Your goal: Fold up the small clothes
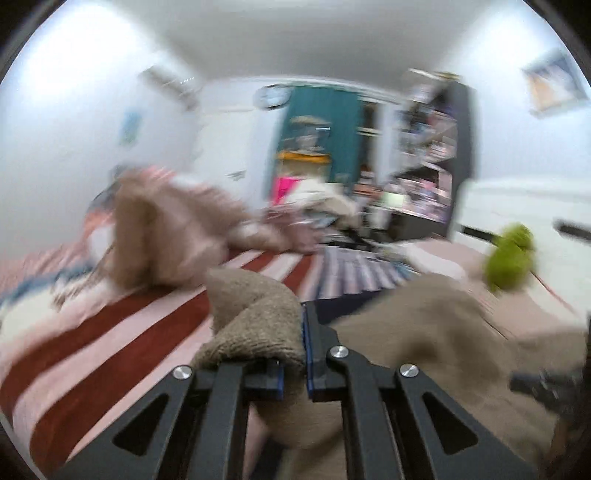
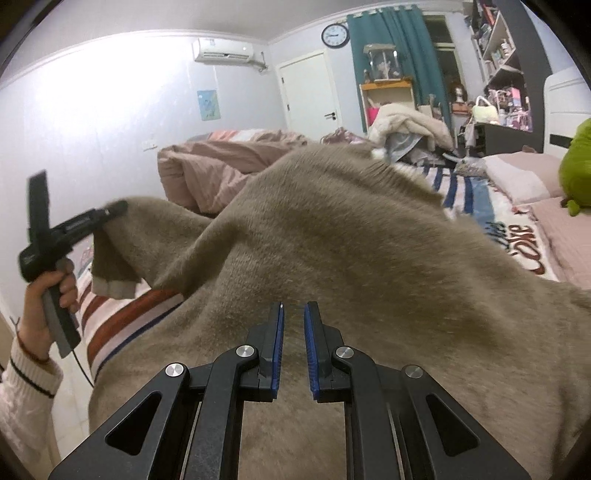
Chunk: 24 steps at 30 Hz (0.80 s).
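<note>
The bed (image 2: pixel 565 236) carried everything. Its striped blanket (image 1: pixel 92 350) reached to the near edge, and a green plush toy (image 2: pixel 576 166) sat at the far right corner by the pillows.

The brown sweater (image 2: pixel 332 240) was spread over the near part of the bed. Its body rose in a ridge in front of the right gripper (image 2: pixel 293 314), and its sleeve (image 2: pixel 147 229) was lifted off the blanket toward the left edge.

The left gripper (image 2: pixel 118 208), held in a hand (image 2: pixel 55 284), was clamped on that sleeve a little above the cuff (image 2: pixel 110 284), which hung free below. The left wrist view showed the knit pinched between the pads. The jaws of the right gripper stood almost together above the body. We could not tell if they nipped any cloth.

We judged that the step in hand was folding the sleeve across the body. To do it well, we would carry the sleeve low and flat over the chest. The body should be pinned near the shoulder so that it does not slide. The sleeve should be let go only when the cuff lies straight, because this thick knit bunches easily.

On the blanket, toward the right edge, we read "Love" (image 2: pixel 517 240) in red script. The word above it was too much hidden to read. We could make out no brand on the air conditioner (image 2: pixel 223 50), and the wall clock (image 2: pixel 335 35) was too small to read.
</note>
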### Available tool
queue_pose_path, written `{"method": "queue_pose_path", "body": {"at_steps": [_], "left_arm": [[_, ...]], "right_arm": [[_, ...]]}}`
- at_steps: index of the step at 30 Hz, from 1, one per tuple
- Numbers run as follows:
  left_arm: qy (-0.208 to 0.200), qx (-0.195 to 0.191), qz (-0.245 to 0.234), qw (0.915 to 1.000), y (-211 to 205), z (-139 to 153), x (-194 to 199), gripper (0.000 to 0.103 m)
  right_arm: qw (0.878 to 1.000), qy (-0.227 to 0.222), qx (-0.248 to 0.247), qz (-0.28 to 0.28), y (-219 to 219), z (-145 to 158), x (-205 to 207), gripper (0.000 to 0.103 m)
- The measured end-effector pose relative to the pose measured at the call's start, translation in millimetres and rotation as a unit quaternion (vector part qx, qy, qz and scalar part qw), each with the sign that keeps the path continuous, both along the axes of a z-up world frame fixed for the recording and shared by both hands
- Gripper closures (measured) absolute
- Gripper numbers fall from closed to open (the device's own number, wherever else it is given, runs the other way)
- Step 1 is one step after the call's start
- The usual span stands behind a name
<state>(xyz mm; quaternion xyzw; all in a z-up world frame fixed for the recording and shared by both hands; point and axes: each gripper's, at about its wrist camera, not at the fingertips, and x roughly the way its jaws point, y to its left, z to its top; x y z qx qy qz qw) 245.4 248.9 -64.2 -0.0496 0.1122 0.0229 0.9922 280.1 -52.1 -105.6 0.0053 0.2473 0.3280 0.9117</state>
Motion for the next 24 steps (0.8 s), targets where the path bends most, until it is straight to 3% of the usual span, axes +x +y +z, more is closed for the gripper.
{"method": "queue_pose_path", "body": {"at_steps": [3,5,6,10,11,12,13,15,18,20,23,24], "left_arm": [[0.025,0.039,-0.106,0.9933,-60.2,-2.3,-0.3,0.098],[0.067,0.044,-0.179,0.9805,-102.1,-15.8,4.8,0.098],[0.106,0.04,-0.223,0.9682,-125.4,-29.9,11.5,0.097],[0.236,0.053,-0.269,0.9324,-181.3,-85.8,31.5,0.092],[0.259,0.054,-0.263,0.9277,-185.4,-96.8,35.3,0.087],[0.281,0.05,-0.258,0.923,-188.0,-106.7,37.2,0.075],[0.286,0.042,-0.259,0.9218,-187.4,-108.5,35.5,0.066],[0.276,0.021,-0.263,0.9242,-180.6,-102.2,25.1,0.059],[0.238,-0.003,-0.263,0.935,-162.8,-77.8,-13.0,0.044],[0.218,-0.018,-0.255,0.9419,-145.0,-64.5,-35.8,0.042],[0.182,-0.024,-0.202,0.962,-110.7,-43.5,-70.8,0.033],[0.169,-0.023,-0.176,0.9695,-95.8,-37.5,-81.9,0.031]], "right_arm": [[1.0,-0.01,0.008,-0.009,-21.9,13.4,-14.3,0.097],[1.0,-0.014,0.012,-0.014,-34.8,18.4,-22.8,0.097],[1.0,-0.018,0.015,-0.018,-46.5,21.7,-29.1,0.097],[0.999,-0.021,0.02,-0.037,-76.6,27.2,-45.3,0.097],[0.999,-0.019,0.021,-0.043,-85.7,27.4,-48.8,0.097],[0.999,-0.017,0.022,-0.046,-91.5,27.0,-50.8,0.097],[0.998,-0.015,0.023,-0.052,-99.7,27.2,-53.9,0.097],[0.998,-0.011,0.022,-0.06,-110.4,27.8,-58.5,0.097],[0.998,-0.009,0.016,-0.063,-114.5,28.3,-62.6,0.096],[0.998,-0.003,0.011,-0.055,-109.1,28.3,-65.1,0.096],[0.999,0.002,0.002,-0.036,-93.6,26.8,-68.8,0.089],[1.0,0.001,-0.005,-0.024,-79.9,28.0,-70.5,0.08]]}}
